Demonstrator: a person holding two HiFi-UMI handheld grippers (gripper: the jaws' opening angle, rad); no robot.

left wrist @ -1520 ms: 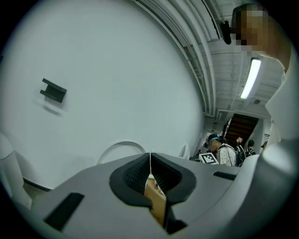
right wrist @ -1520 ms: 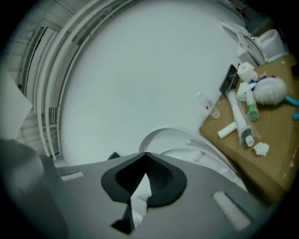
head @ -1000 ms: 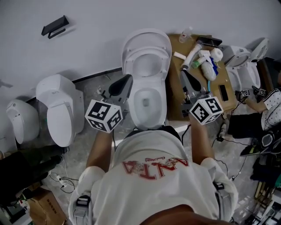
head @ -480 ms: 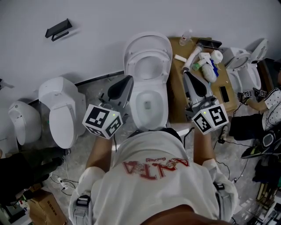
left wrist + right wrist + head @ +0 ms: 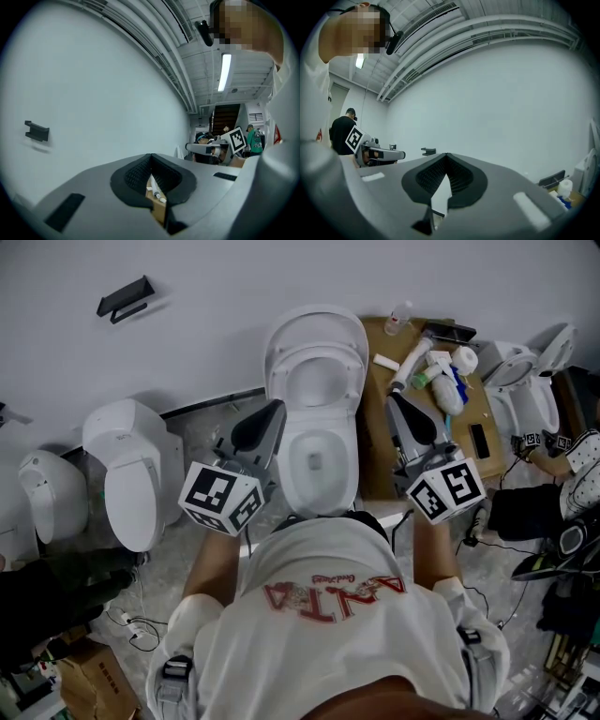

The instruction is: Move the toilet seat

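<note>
The toilet seat [image 5: 317, 351] stands raised at 12 o'clock in the head view, tipped back together with the lid [image 5: 314, 317] against the white wall [image 5: 234, 324], above the open toilet bowl [image 5: 317, 486]. The two tools flank the bowl lower down and touch neither seat nor bowl. The left gripper [image 5: 270, 413] sits at the bowl's 9 o'clock side, so the seat lies at about 1 o'clock from its tip and apart from it. The right gripper [image 5: 397, 407] sits at the bowl's 3 o'clock side, over a cardboard sheet [image 5: 375, 460], with the seat at about 10 o'clock from its tip. In the left gripper view the left gripper [image 5: 151, 158] has its jaws pressed together at the tips with nothing between them, facing the wall. In the right gripper view the right gripper [image 5: 446, 157] likewise has its jaws closed tip to tip and empty. A black bracket [image 5: 122, 296] hangs on the wall at 10 o'clock.
</note>
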